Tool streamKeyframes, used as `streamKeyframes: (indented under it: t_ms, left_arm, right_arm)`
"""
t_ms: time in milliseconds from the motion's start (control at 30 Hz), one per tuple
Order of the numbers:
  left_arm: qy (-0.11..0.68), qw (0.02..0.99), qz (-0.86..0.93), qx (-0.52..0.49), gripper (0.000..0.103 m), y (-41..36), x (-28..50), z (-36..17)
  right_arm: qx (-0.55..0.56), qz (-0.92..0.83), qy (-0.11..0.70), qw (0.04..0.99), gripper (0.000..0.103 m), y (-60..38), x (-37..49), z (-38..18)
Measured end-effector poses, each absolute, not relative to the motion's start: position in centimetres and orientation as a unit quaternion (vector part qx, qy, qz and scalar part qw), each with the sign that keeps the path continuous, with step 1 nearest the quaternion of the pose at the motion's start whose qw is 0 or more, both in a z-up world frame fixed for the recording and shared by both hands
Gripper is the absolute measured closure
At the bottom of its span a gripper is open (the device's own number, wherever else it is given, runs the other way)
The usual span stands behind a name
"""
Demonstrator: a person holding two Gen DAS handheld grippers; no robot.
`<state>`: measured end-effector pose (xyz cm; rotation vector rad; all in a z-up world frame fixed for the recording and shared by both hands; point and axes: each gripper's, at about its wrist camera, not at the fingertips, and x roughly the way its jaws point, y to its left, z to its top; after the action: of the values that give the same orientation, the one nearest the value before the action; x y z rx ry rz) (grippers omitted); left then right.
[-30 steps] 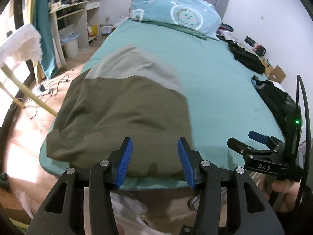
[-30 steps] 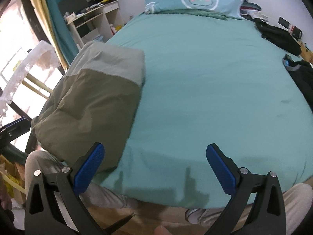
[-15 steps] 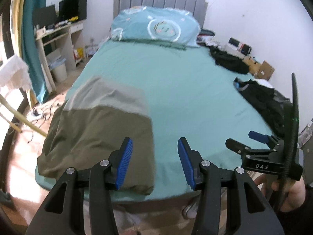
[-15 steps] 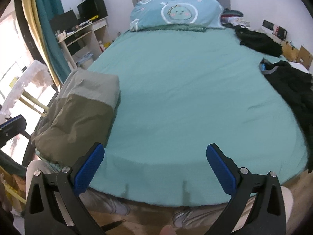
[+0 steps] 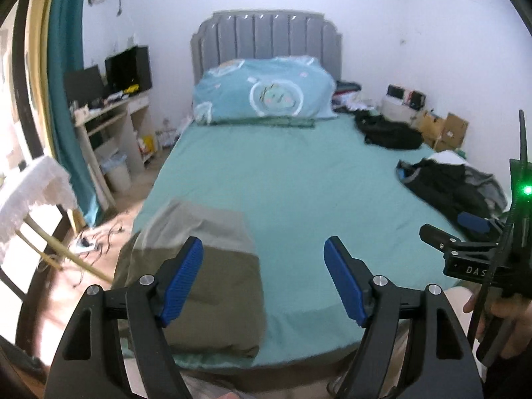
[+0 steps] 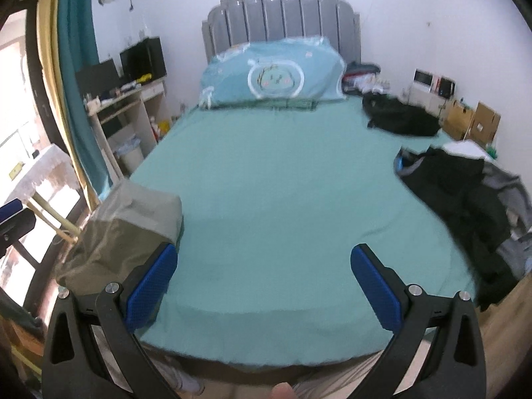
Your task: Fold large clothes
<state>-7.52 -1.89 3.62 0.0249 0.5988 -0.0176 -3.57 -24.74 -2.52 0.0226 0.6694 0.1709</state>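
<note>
Both tongs gape wide and hold nothing: left tongs [image 5: 262, 279] and right tongs [image 6: 264, 286] hover off the foot edge of the bed [image 6: 282, 199]. One folded olive garment [image 5: 199, 272] sits at the bed's near left corner, looking finished. Next, I'd judge, comes fetching from the dark clothes pile [image 6: 465, 206] along the right edge. Compared with a second ago, both have pulled back and the left tongs have opened wider

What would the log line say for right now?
stage: fold done | olive garment: folded, near-left corner of bed | left gripper: open, empty | right gripper: open, empty | dark clothes: unfolded, right side
</note>
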Motion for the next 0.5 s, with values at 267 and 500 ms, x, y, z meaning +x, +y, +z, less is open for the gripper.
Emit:
streamKeyframes:
  t_ms: [267, 500]
  left_arm:
    - [0.208, 0.977, 0.003, 0.04, 0.025, -3.4, -11.0, 8.5]
    - [0.143, 0.989, 0.014, 0.021, 0.025, -2.5, -13.7, 12.4]
  right_arm:
    - [0.017, 0.082, 0.26, 0.962, 0.001, -25.5, -6.1, 2.7]
    - [0.01, 0.082, 0.208, 0.975, 0.001, -25.4, -8.7, 6.2]
